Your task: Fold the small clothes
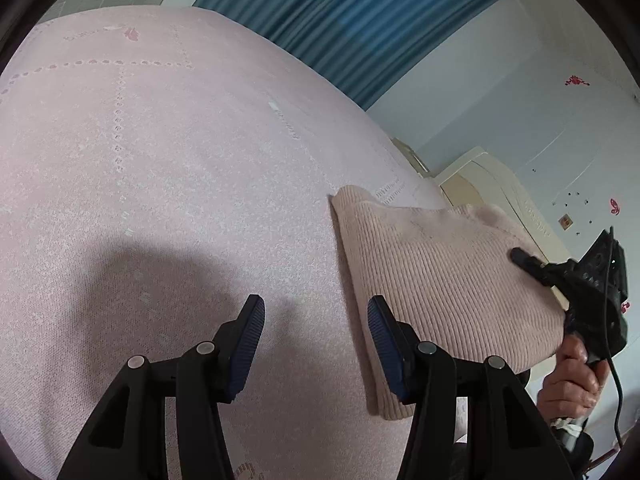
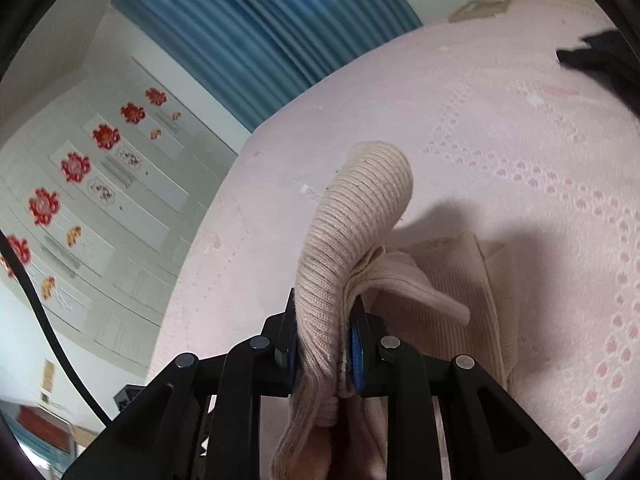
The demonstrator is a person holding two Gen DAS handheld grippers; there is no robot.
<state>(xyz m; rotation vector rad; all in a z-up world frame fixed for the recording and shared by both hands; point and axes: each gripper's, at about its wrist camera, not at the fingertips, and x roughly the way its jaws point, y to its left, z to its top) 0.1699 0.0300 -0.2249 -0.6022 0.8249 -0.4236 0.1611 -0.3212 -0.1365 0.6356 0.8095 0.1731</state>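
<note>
Pink woven bedspread (image 1: 160, 184) with punched dot rows covers the whole work surface; a small white label (image 1: 274, 105) is sewn into it, its writing too blurred to read. Blue pleated curtain (image 1: 360, 20) hangs behind. Beige rib-knit garment (image 1: 440, 280) lies on the spread, partly doubled over, one thick fold raised off the surface. Right gripper (image 2: 324, 344) is clamped on that raised fold, pads pressed into the knit. Left gripper (image 1: 316, 340) stands apart-jawed and empty, one finger over the garment's near edge, possibly touching it. No brand marks legible.
</note>
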